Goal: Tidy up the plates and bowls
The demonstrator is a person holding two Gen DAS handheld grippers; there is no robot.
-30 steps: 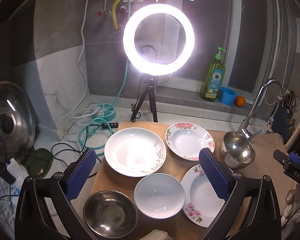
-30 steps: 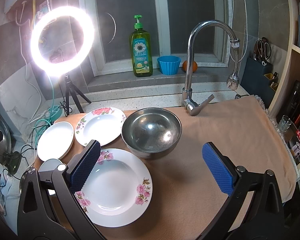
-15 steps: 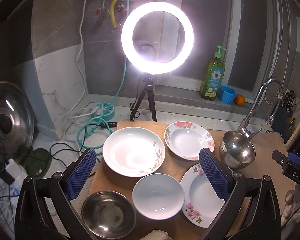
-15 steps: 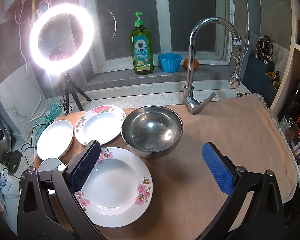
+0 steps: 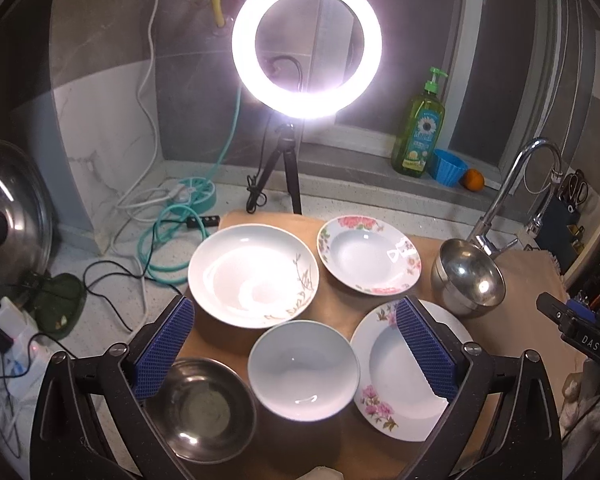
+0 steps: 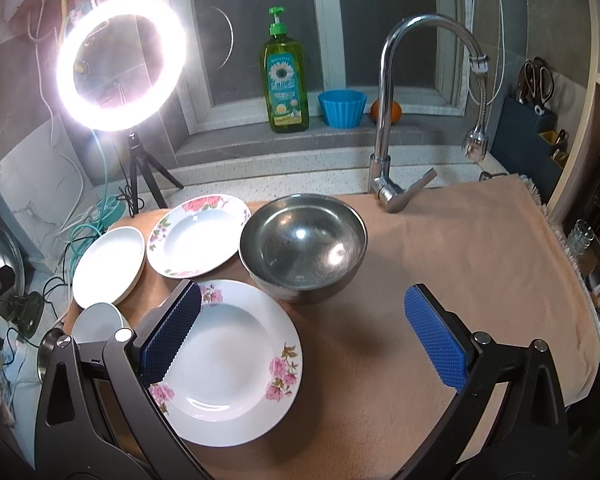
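Since a second ago both views have shifted only slightly, and no dish has changed place. The left gripper [image 5: 294, 354] hangs with jaws spread wide and empty above the white bowl [image 5: 303, 370], with the small steel bowl [image 5: 202, 410] and white plate [image 5: 253, 276] close by. The right gripper [image 6: 302, 344] is likewise released over the tan cloth [image 6: 480, 260], its left pad above the near floral plate [image 6: 228, 364], just before the large steel bowl [image 6: 303, 248] and the far floral plate [image 6: 198, 236].

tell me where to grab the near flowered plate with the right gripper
Take the near flowered plate by its broad flat rim, at the edge nearest the open right gripper. It lies flat on the cloth, so come in low from the cloth side, one finger sliding under the rim. That side has no dishes.
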